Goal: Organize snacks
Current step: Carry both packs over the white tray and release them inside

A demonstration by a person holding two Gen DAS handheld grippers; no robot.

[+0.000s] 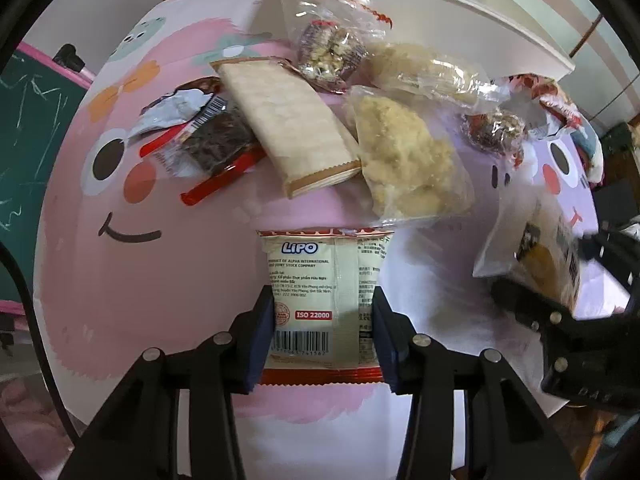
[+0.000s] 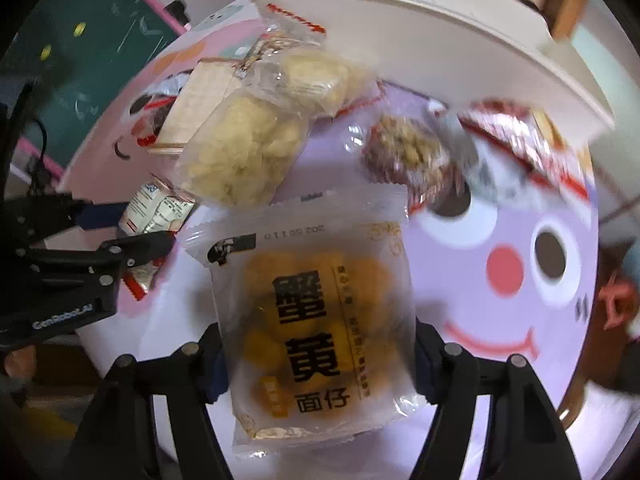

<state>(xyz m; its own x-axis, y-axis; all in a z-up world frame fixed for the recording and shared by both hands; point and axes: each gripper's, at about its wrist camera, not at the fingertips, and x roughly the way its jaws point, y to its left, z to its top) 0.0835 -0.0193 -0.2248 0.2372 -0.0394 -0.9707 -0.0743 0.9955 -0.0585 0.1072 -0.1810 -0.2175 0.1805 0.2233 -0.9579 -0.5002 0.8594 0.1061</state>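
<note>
Left claw (image 1: 323, 328) clamps a cream Lipo packet (image 1: 326, 276), red-edged with a barcode, flat on the pink cartoon-faced bench (image 1: 120, 280). Beyond it lie a beige wafer pack (image 1: 288, 128) and clear bags of pale crumbly snacks (image 1: 408, 164) before a white box (image 1: 440, 20).

Right claw (image 2: 318, 364) grips a frosted packet (image 2: 312, 320) with bold black characters and yellow pieces inside, raised over the bench.
</note>
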